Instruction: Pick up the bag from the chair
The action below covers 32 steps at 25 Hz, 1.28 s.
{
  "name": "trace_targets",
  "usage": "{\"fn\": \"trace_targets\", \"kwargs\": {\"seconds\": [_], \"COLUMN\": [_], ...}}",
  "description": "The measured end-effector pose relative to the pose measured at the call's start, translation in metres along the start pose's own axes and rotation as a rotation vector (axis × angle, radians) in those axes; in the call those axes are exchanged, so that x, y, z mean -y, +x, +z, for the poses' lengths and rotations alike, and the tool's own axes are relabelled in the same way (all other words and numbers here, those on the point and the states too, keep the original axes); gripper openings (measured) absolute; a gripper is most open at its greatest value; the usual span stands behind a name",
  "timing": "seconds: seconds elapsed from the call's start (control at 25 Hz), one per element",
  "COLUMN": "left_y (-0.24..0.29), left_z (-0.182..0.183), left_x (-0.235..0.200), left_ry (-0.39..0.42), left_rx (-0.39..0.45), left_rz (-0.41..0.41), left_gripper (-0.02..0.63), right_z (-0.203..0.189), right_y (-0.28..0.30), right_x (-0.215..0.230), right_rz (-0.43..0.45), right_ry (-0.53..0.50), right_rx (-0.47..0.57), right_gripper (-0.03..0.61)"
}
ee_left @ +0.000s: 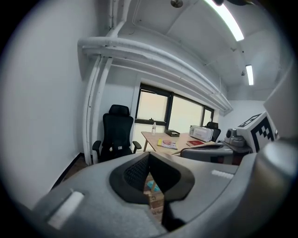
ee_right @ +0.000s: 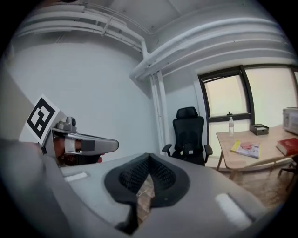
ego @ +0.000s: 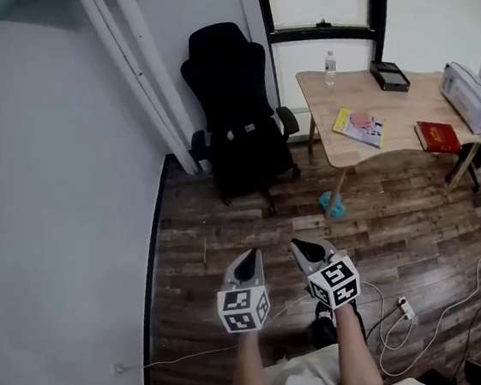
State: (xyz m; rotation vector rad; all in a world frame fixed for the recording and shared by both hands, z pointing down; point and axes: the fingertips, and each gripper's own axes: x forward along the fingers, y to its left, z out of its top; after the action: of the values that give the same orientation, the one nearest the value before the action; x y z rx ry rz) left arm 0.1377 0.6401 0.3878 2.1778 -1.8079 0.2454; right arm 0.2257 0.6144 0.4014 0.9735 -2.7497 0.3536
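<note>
A black office chair [ego: 235, 110] stands in the corner by the white wall, far ahead of both grippers. A dark bag [ego: 247, 148] seems to rest on its seat, black on black, with a small pale buckle showing; its outline is hard to make out. The same chair [ee_left: 114, 137] appears in the left gripper view, and the chair [ee_right: 188, 135] in the right gripper view. My left gripper [ego: 249, 256] and right gripper [ego: 297, 244] are held side by side low over the wooden floor, close to my body. Both are shut with nothing between them: left gripper [ee_left: 149, 156], right gripper [ee_right: 148, 157].
A wooden table [ego: 404, 117] stands to the right of the chair with a water bottle [ego: 329, 67], a black tray [ego: 390, 75], a magazine [ego: 360, 127], a red book [ego: 438, 135] and a white case [ego: 471, 96]. A teal object [ego: 334, 207] and cables [ego: 403, 307] lie on the floor.
</note>
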Motion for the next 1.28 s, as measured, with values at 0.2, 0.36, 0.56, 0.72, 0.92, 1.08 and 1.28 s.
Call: {"fn": "trace_targets", "kwargs": {"seconds": [0.2,0.36,0.56,0.72,0.92,1.08,1.28], "left_y": [0.052,0.084,0.102,0.097,0.098,0.113,0.143], "left_z": [0.027,0.025,-0.006,-0.015,0.004,0.008,0.020], "left_x": [0.018,0.025,0.025,0.019,0.007,0.001,-0.006], "left_ry": [0.021,0.013,0.023,-0.025,-0.078,-0.094,-0.099], "left_rx": [0.017,-0.012,-0.106,-0.104,-0.037,-0.023,-0.010], "left_rz": [0.060,0.127,0.210,0.258,0.281,0.274,0.231], "left_gripper": [0.006,0.006,0.006,0.006,0.006,0.006,0.006], "right_z": [0.025,0.020,0.023,0.003,-0.003,-0.004,0.004], "right_y": [0.011,0.018,0.019,0.020,0.020,0.016,0.026], "right_x": [0.065,0.110,0.163,0.188,0.203,0.220,0.247], "right_rz": [0.068,0.095,0.080,0.058,0.042,0.014,-0.025], "right_ry": [0.149,0.221,0.283,0.277,0.244,0.213,0.200], "right_rx": [0.090,0.036,-0.006,-0.054,-0.085,-0.105,-0.105], "right_gripper": [-0.003,-0.002,-0.002,-0.002,-0.002,-0.002,-0.002]}}
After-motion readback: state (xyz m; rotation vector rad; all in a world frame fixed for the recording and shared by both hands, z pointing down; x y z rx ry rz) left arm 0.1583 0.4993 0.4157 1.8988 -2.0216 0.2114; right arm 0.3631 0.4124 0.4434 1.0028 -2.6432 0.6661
